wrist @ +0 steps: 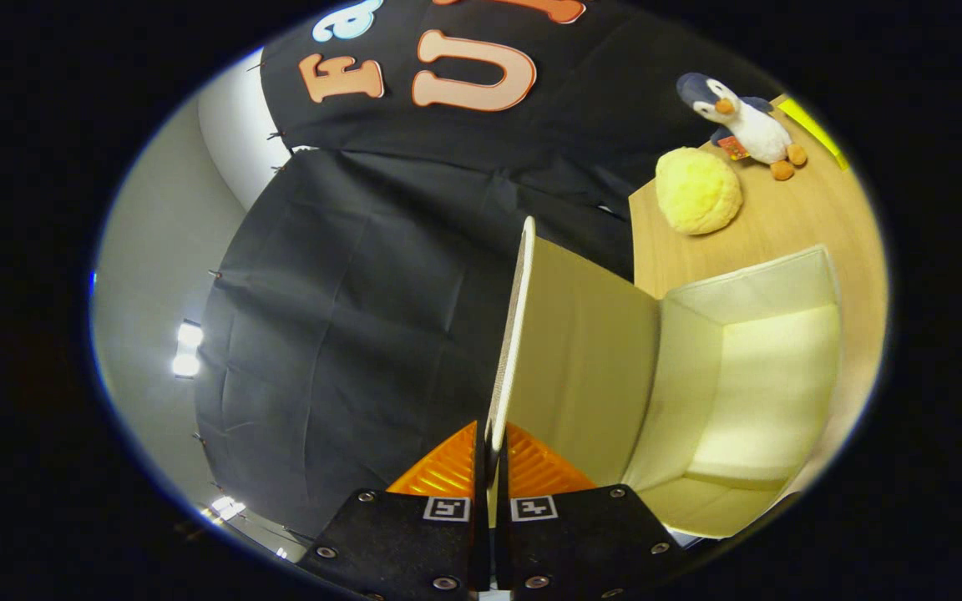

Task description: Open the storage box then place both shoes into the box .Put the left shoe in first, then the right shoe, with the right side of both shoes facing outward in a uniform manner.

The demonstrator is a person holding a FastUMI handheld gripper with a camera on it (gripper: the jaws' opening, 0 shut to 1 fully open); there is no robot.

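Currently, gripper view: your gripper (490,455) has its two fingers drawn narrow onto the edge of the lid (573,359) of the storage box (748,392), one finger on each face of the panel, so you are holding the lid itself. The lid stands swung up, edge-on just ahead of the fingers, and the box's pale interior lies open beyond and to one side of it. The view is rolled over, so the wooden table (807,221) that carries the box runs up one side.

Progress, as a judgement: step one, opening the box, looks done or nearly so. Nothing lies in the part of the compartment that shows. Both placements are left, left shoe first, then right, right sides facing outward.

Count: one storage box, one lid, one gripper. Toward the table's far edge, well apart from the box: one plush penguin (744,121) and one round yellow plush (698,190), close together.
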